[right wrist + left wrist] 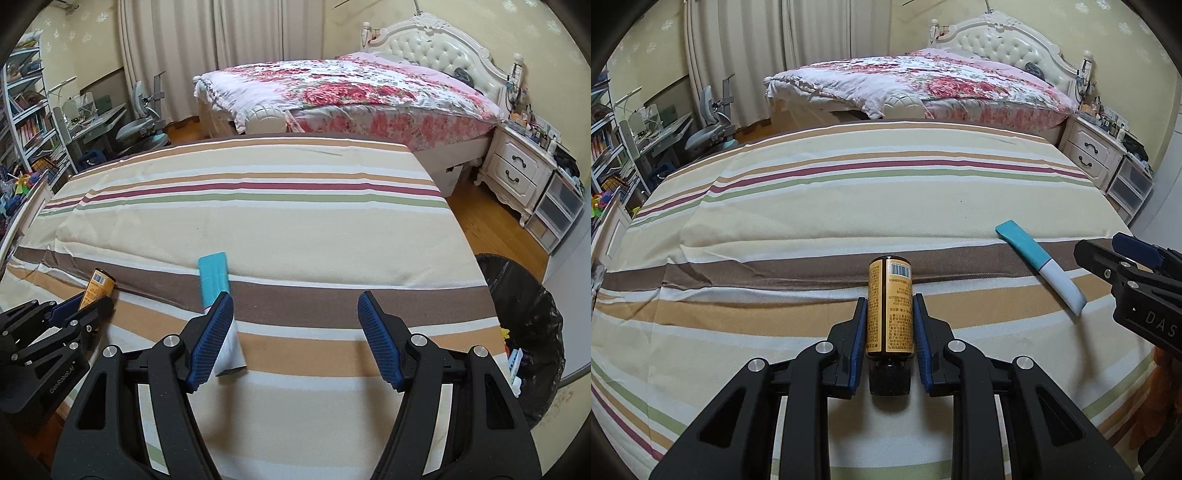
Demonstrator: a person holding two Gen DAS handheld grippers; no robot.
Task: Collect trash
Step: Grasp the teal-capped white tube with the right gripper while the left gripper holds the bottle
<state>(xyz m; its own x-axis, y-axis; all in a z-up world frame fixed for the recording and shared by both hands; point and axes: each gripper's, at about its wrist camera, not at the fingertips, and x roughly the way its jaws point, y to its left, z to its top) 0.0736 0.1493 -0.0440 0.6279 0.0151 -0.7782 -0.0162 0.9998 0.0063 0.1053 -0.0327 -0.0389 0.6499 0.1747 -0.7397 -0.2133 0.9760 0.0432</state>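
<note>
My left gripper (889,306) is shut on a brown bottle (889,306) with a yellow label, its black cap toward the camera, held just above the striped bedspread (849,206). That bottle (96,286) and the left gripper (83,308) also show at the left edge of the right wrist view. A teal and white tube (1039,264) lies flat on the bedspread to the right. My right gripper (295,306) is open over the bed with nothing between its pads; the tube (218,299) lies beneath and partly behind its left finger (210,339). The right gripper (1123,258) enters the left wrist view from the right edge.
A bin lined with a black bag (528,332) stands on the wooden floor at the bed's right side, with some scraps inside. A second bed with a floral quilt (351,92) lies beyond. A white nightstand (517,173) is at the right, shelves and a desk (92,122) at the left.
</note>
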